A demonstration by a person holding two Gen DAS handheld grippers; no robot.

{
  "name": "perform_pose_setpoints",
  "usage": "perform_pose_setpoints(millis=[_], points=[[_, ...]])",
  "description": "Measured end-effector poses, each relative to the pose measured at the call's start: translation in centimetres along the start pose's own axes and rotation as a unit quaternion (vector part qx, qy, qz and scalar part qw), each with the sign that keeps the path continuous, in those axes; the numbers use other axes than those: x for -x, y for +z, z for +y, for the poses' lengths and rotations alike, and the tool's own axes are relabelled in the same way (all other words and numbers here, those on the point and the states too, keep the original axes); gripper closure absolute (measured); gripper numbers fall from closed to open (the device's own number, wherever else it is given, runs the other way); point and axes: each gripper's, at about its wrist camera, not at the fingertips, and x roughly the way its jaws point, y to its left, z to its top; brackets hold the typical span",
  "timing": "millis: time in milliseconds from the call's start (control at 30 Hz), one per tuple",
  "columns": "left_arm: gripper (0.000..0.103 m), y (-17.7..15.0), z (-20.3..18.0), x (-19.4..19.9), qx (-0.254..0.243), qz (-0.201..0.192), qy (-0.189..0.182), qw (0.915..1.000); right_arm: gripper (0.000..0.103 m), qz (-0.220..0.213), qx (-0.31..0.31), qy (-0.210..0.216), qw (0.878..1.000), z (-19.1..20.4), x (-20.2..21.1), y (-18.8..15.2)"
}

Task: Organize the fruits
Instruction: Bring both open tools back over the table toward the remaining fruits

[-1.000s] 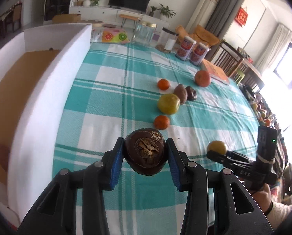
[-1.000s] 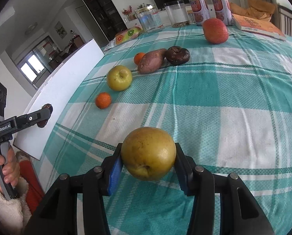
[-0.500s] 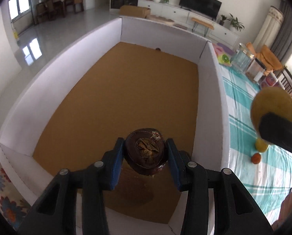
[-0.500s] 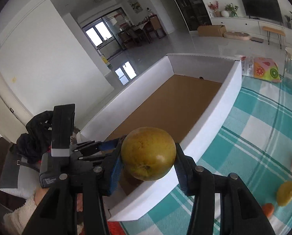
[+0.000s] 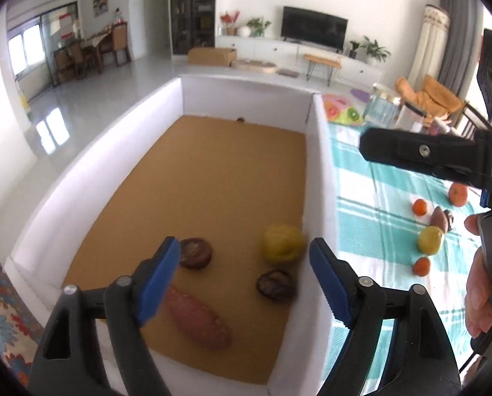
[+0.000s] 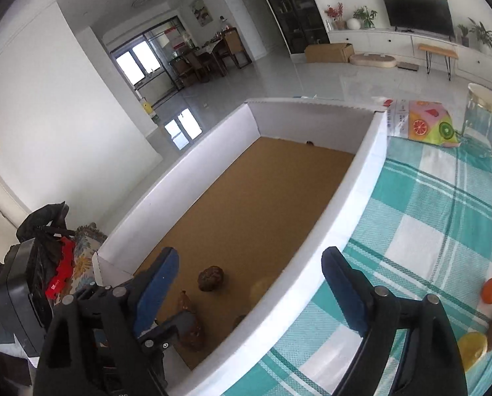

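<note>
My left gripper (image 5: 246, 264) hangs over the white-walled box (image 5: 315, 171), its jaws opening with nothing between them. On the box's brown floor lie a yellow fruit (image 5: 282, 242), two dark brown fruits (image 5: 194, 252) (image 5: 275, 283) and a sweet potato (image 5: 196, 321). My right gripper (image 6: 251, 264) is above the box's near wall (image 6: 355, 198), jaws opening and empty. Below it show a dark fruit (image 6: 211, 278) and a blurred yellow fruit (image 6: 262, 292). A finger (image 5: 411, 151) of the right gripper crosses the left wrist view.
On the teal checked cloth (image 5: 371, 217) to the right of the box lie several fruits: oranges (image 5: 420, 207), a yellow apple (image 5: 430, 240) and a sweet potato (image 5: 439, 219). A glass jar (image 6: 482, 122) and a fruit-print packet (image 6: 424, 125) stand beyond. A hand (image 5: 483, 280) grips the right tool.
Both grippers swung from over the table to over the box and opened. The dark fruit left the left jaws and the yellow fruit left the right jaws; both are now in the box.
</note>
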Motion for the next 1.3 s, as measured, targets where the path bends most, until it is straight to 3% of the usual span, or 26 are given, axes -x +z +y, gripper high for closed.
perform_pose_setpoints(millis=[100,167,267,433,533,667,733,800,867,933,1000,1067,1167,1300], points=[[0.016,0.1,-2.2,-1.1,-0.030,0.007,-0.015,0.9994,0.008,-0.008,-0.006,-0.036,0.999,-4.1,3.7,-4.0],[0.016,-0.3,-3.3,-2.1,-0.052,0.030,-0.011,0.9982,0.008,0.002,-0.003,-0.082,0.997,-7.7,5.9,-7.6],[0.016,-1.4,-4.4,-2.3,-0.096,0.035,0.028,0.9943,0.008,0.018,-0.028,-0.148,0.988,-13.4,9.7,-13.4],[0.016,-2.6,-3.8,-0.9,-0.078,0.034,0.042,0.9954,0.008,0.017,-0.084,-0.245,0.966,-20.7,16.2,-20.7],[0.015,-3.1,-3.7,-0.6,-0.067,0.033,0.051,0.9959,0.008,0.012,-0.098,-0.293,0.951,-23.3,18.2,-22.9],[0.015,-3.1,-4.2,-0.4,-0.072,0.028,0.065,0.9949,0.008,0.003,-0.114,-0.318,0.941,-24.7,18.4,-23.7],[0.015,-3.0,-4.5,0.6,-0.067,0.005,0.080,0.9945,0.008,0.001,-0.122,-0.322,0.939,-25.2,18.3,-24.1],[0.014,-3.0,-5.2,3.0,-0.066,-0.051,0.105,0.9910,0.008,-0.002,-0.134,-0.322,0.937,-25.5,17.8,-24.3],[0.005,-3.1,-6.4,5.7,-0.071,-0.109,0.108,0.9856,0.006,-0.005,-0.130,-0.329,0.935,-25.3,17.6,-24.3],[0.004,-3.3,-7.6,7.7,-0.072,-0.145,0.072,0.9841,0.006,-0.003,-0.131,-0.329,0.935,-25.4,17.5,-24.4],[0.002,-4.1,-9.0,8.2,-0.068,-0.145,0.013,0.9870,0.003,0.001,-0.129,-0.329,0.935,-25.3,17.3,-24.4],[0.002,-5.5,-10.6,7.2,-0.066,-0.116,-0.052,0.9897,0.001,0.009,-0.122,-0.337,0.933,-25.1,17.0,-24.3],[0.002,-7.9,-13.5,3.5,-0.081,-0.040,-0.122,0.9885,0.001,0.013,-0.120,-0.343,0.931,-25.1,16.8,-24.2],[0.003,-10.6,-17.3,-1.2,-0.116,0.030,-0.146,0.9820,0.001,0.009,-0.126,-0.340,0.932,-25.3,17.1,-24.3]])
